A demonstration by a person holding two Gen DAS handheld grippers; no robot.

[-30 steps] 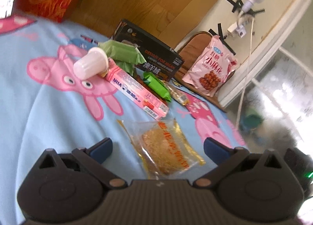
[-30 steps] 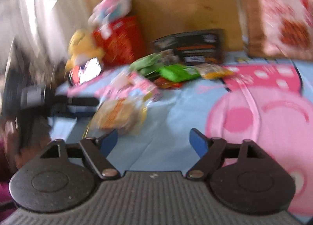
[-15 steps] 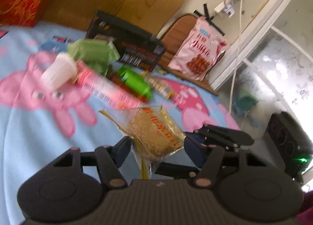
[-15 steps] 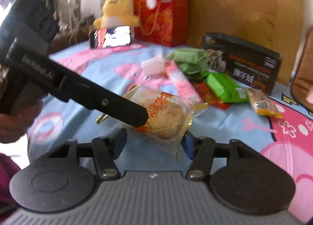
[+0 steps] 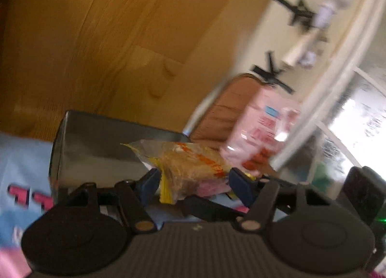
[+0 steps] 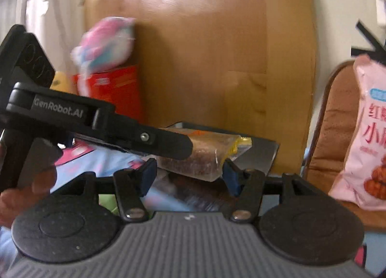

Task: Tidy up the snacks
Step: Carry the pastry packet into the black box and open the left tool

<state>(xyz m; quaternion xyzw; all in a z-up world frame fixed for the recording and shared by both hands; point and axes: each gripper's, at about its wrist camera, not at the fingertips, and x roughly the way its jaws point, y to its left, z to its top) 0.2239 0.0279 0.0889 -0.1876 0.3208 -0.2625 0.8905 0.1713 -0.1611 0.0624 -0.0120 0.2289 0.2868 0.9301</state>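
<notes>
A clear snack packet [image 5: 193, 167] with a brown cake inside and yellow ends hangs in the air over an open dark box [image 5: 96, 152]. My left gripper [image 5: 194, 182] has the packet between its blue pads, which touch both sides; its jaws are opening slightly. My right gripper [image 6: 189, 177] is shut on the same packet [image 6: 205, 155] from the other side. In the right wrist view the left gripper's black finger [image 6: 164, 142] reaches across the packet, with the box [image 6: 263, 155] behind. The right gripper's fingers [image 5: 210, 208] show low in the left wrist view.
A big pink snack bag [image 6: 366, 147] leans on a brown chair [image 6: 335, 133] at the right. A wooden headboard [image 5: 120, 36] rises behind the box. A red box [image 6: 115, 89] and a plush toy [image 6: 106, 41] stand at the back left. Blue cartoon bedsheet [image 5: 21, 162] lies below.
Both grippers closed around the packet on the sheet, then lifted it and carried it forward to over the dark box. The other snacks have dropped out of view.
</notes>
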